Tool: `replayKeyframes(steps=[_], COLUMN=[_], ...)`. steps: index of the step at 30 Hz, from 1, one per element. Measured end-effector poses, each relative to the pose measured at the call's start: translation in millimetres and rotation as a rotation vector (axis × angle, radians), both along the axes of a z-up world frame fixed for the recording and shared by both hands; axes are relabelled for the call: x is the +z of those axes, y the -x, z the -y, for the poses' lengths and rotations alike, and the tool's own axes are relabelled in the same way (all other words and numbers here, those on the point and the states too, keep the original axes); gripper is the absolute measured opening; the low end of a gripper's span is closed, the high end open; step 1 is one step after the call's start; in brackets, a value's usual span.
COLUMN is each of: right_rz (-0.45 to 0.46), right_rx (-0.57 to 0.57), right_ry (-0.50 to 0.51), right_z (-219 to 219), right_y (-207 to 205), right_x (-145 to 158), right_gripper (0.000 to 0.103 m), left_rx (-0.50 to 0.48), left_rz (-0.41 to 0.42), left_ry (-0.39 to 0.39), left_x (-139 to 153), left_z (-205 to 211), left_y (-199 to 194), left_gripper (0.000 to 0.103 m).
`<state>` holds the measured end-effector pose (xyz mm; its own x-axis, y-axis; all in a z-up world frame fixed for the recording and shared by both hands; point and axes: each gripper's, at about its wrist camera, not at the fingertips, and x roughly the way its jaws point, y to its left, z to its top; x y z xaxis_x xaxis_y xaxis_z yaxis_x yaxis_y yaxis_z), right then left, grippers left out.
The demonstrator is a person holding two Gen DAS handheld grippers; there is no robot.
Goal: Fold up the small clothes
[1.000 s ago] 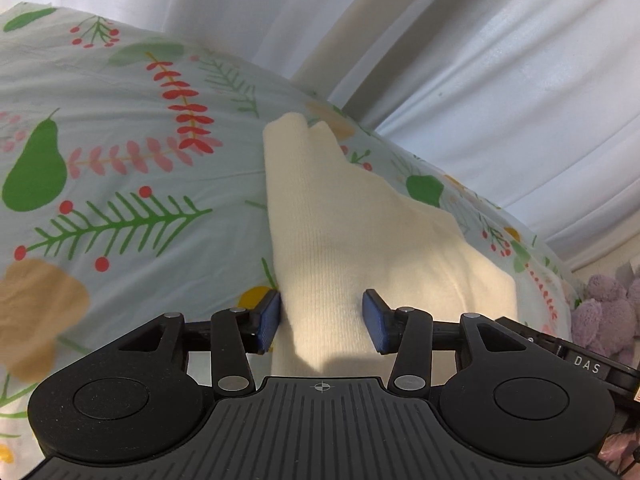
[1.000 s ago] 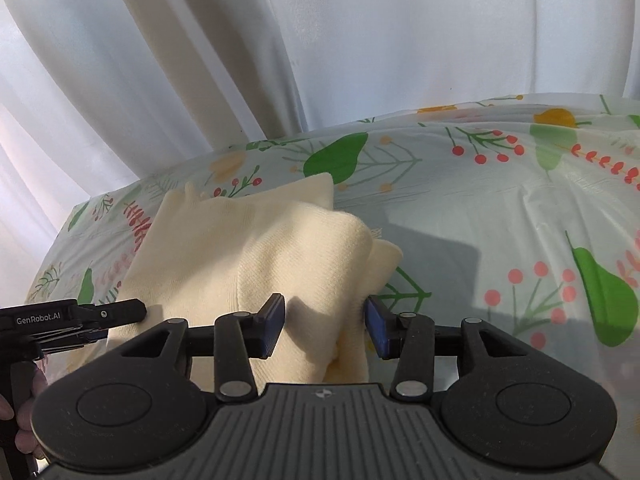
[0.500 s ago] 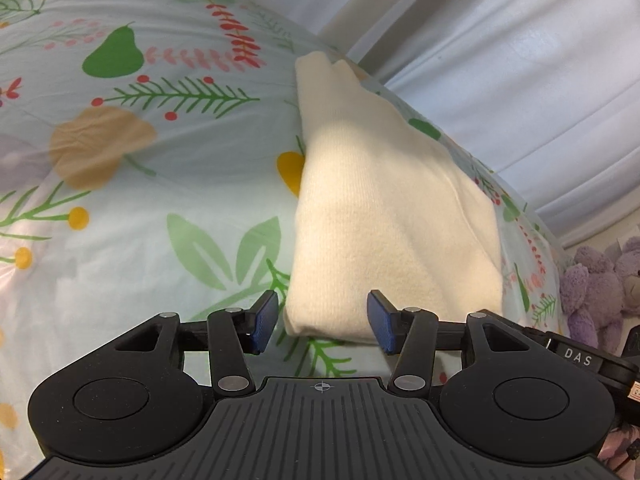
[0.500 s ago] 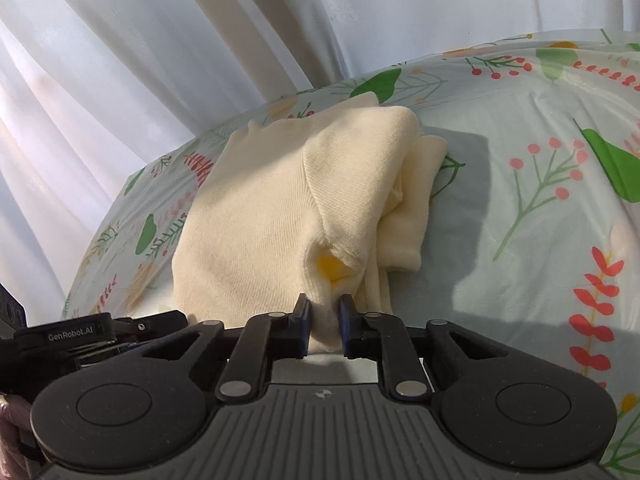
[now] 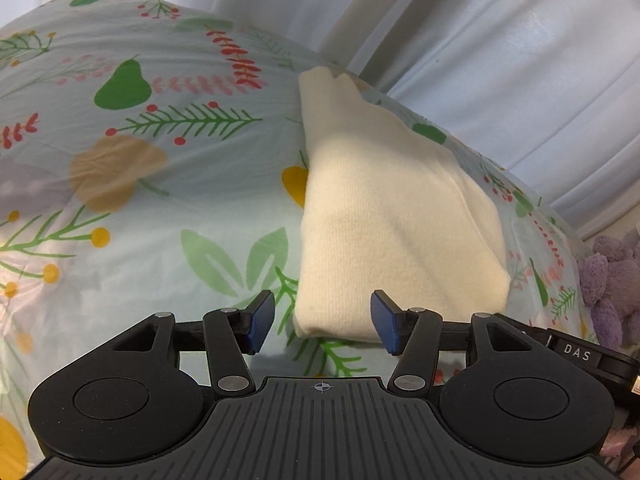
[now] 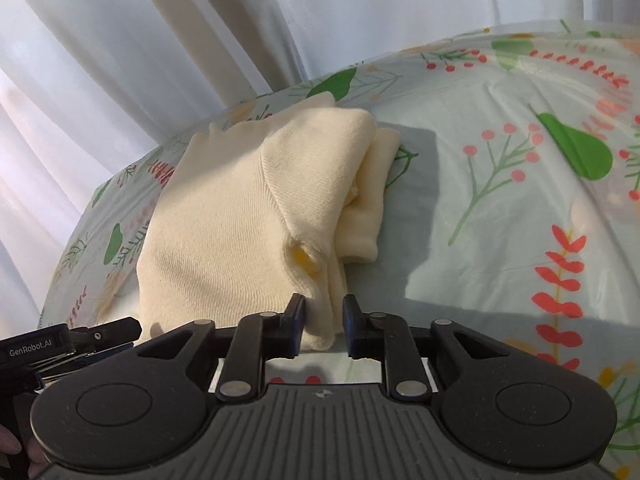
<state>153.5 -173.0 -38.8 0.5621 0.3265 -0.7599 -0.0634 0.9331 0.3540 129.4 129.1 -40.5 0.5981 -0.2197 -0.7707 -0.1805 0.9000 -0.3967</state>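
A cream knit garment (image 5: 384, 216) lies folded on the floral bedsheet (image 5: 160, 184). My left gripper (image 5: 322, 322) is open, its blue pads either side of the garment's near corner, not gripping it. In the right wrist view the same garment (image 6: 240, 216) lies folded with a sleeve edge on its right side. My right gripper (image 6: 323, 326) has its jaws close together around the garment's near edge fold, with a narrow gap around the cloth.
White curtains (image 6: 200, 40) hang behind the bed. A purple plush toy (image 5: 612, 280) sits at the right edge of the left wrist view. The left gripper's body (image 6: 60, 344) shows at the lower left of the right wrist view.
My left gripper pulled back off the garment and stayed open. My right gripper closed on the garment's near edge, then its jaws parted slightly.
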Motion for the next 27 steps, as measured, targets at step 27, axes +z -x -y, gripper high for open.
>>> replayKeyframes(steps=[27], right_rz=[0.157], right_rx=[0.167], right_ry=[0.414], right_z=[-44], right_y=[-4], right_x=[-10], right_gripper=[0.063], left_rx=[-0.044], left_rz=[-0.073], left_ry=[-0.279], left_x=[-16], left_z=[22], left_y=[-31], left_gripper=[0.082])
